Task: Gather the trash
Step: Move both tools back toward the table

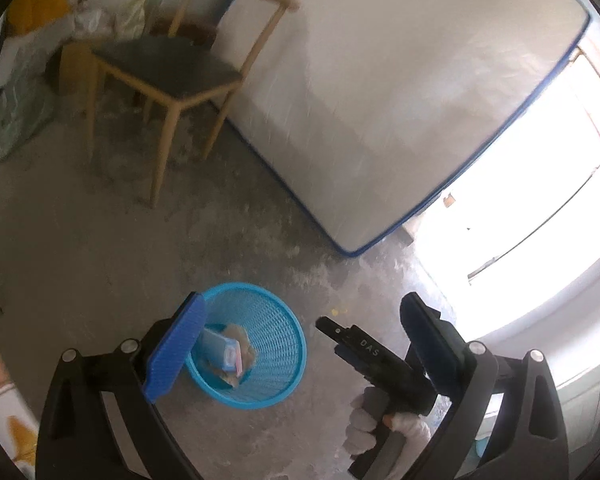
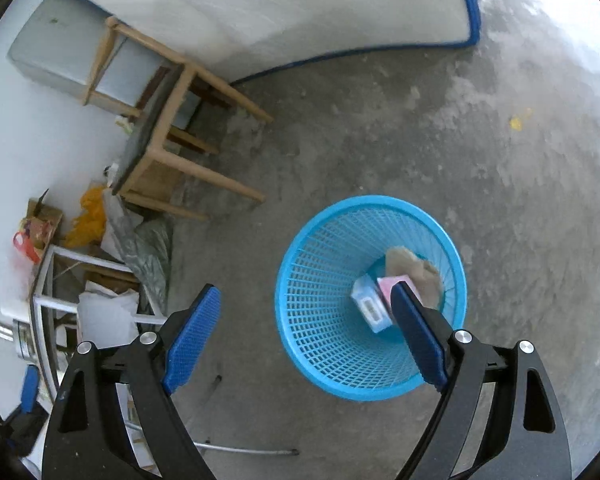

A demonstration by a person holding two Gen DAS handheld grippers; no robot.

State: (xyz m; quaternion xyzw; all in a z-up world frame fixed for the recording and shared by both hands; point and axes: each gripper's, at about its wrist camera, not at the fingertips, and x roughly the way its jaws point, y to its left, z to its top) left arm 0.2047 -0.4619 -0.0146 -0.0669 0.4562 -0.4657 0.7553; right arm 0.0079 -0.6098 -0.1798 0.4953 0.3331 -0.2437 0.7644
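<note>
— Blue mesh basket sits on the concrete floor, lower right of centre in the right wrist view. What lies inside?

— A light blue carton, a pink packet touching it, and crumpled brownish paper behind them, all at the bottom.

— And the right gripper?

— Its blue-padded fingers stand wide apart with nothing between them; one finger overlaps the basket's rim in the frame.

— Does the left wrist view add anything?

— Yes. There the basket is at lower centre, and the left gripper is spread wide too, empty. It alone shows the right gripper's black body from outside, held by a gloved hand at the lower right, plus bright glare at the right edge.

— Surroundings?

— A wooden chair at the upper left and a white mattress with blue piping along the top. Only the right view shows the clutter of bags and boxes at the left edge clearly.
</note>
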